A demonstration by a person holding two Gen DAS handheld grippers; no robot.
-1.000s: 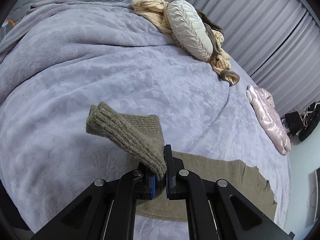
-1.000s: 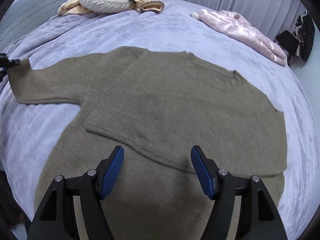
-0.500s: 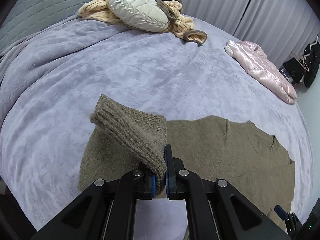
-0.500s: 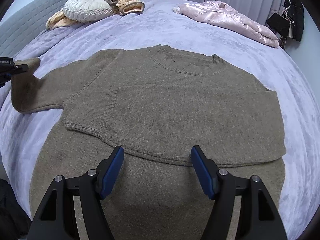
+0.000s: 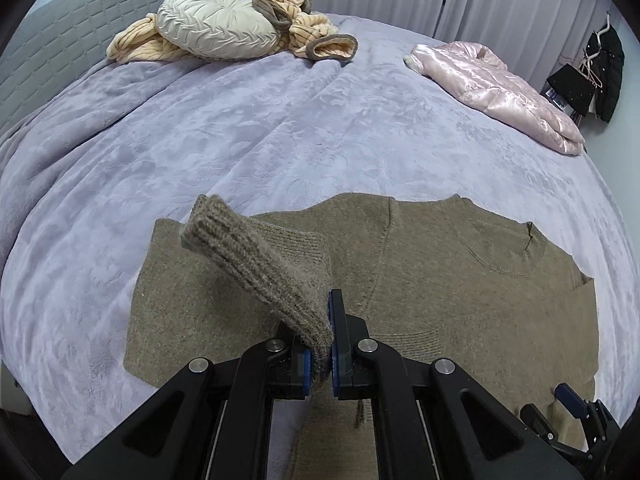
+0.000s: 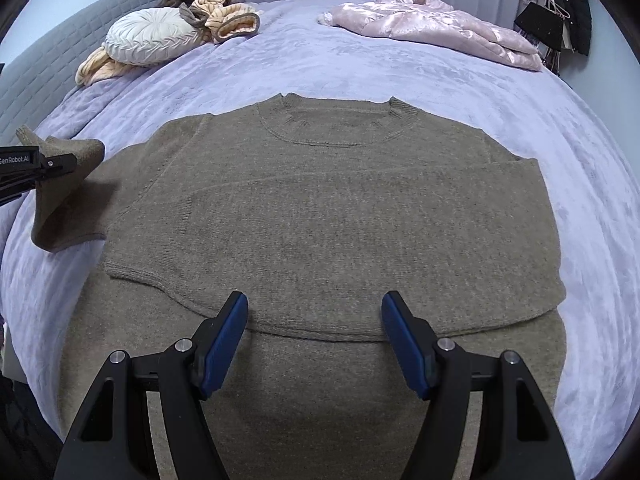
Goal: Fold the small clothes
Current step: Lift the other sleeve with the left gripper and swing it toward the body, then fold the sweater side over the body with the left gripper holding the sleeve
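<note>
An olive-brown knit sweater [image 6: 320, 216] lies flat on the lavender bed cover [image 6: 360, 72], neck away from me, its right sleeve folded across the chest. My left gripper [image 5: 320, 344] is shut on the ribbed cuff [image 5: 256, 264] of the other sleeve, which is lifted off the bed over the sweater's left shoulder. The right wrist view shows that gripper's tip [image 6: 56, 164] at the far left with the raised sleeve [image 6: 68, 196] hanging from it. My right gripper [image 6: 314, 312] stands open above the sweater's lower body, nothing between its blue pads [image 6: 226, 330].
At the head of the bed lie a round cream cushion [image 5: 216, 22] and a peach striped garment [image 5: 316, 36]. A shiny pink jacket [image 5: 500, 88] rests at the far right. A grey padded headboard [image 5: 60, 40] stands left; dark clothes hang [image 5: 600, 72] right.
My left gripper has carried the cuff inward toward the sweater's body, so more of the sweater now shows beneath it. The right gripper shifted slightly and stayed open.
</note>
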